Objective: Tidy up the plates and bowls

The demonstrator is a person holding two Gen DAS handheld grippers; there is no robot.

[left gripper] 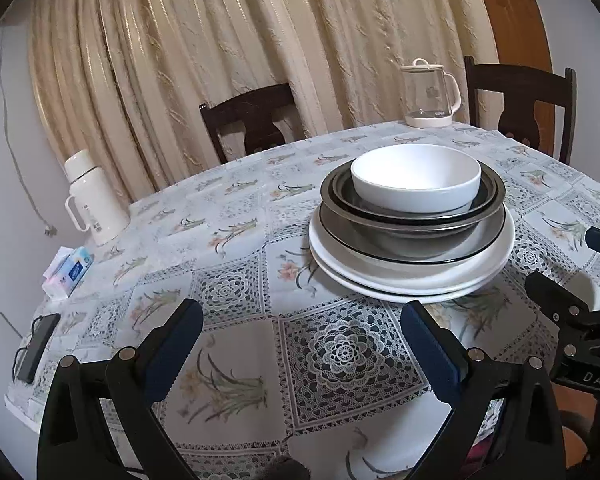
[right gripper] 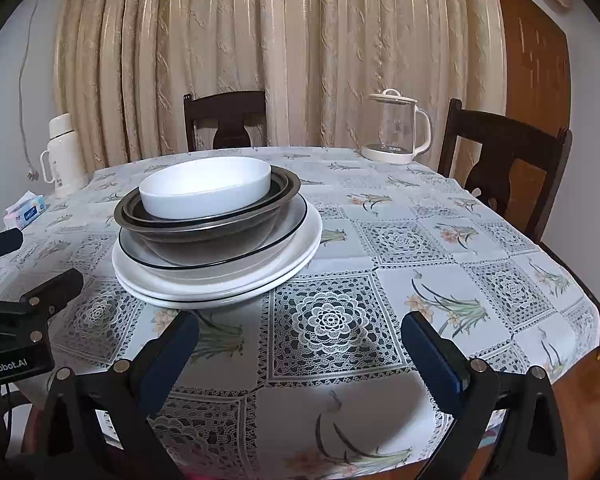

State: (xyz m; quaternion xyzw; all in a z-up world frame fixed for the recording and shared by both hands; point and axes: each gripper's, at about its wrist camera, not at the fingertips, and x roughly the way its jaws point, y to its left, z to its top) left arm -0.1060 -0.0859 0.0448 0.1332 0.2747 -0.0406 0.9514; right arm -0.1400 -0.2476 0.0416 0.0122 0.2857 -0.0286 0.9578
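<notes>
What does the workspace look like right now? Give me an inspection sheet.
Surface: round table under a floral lace cloth.
Job's things: white bowl nested in metal bowls, all on stacked white plates.
Clutter: flask, glass kettle, tissue pack, phone.
Grippers: left gripper and right gripper open, empty, short of the stack.
Cables: cord on the wall.
Surroundings: curtain, two chairs, door.

Both cameras sit low at the near edge of the bench (left gripper: 236, 292), each looking forward and slightly down between its own claw's fingers toward the curtain (left gripper: 260, 40). The left view has the stack of dishes (left gripper: 412, 236) right of centre and fairly near; the right view has it left of centre. Both share the dishes, kettle (right gripper: 398, 128), flask (right gripper: 62, 152) and two chairs.
</notes>
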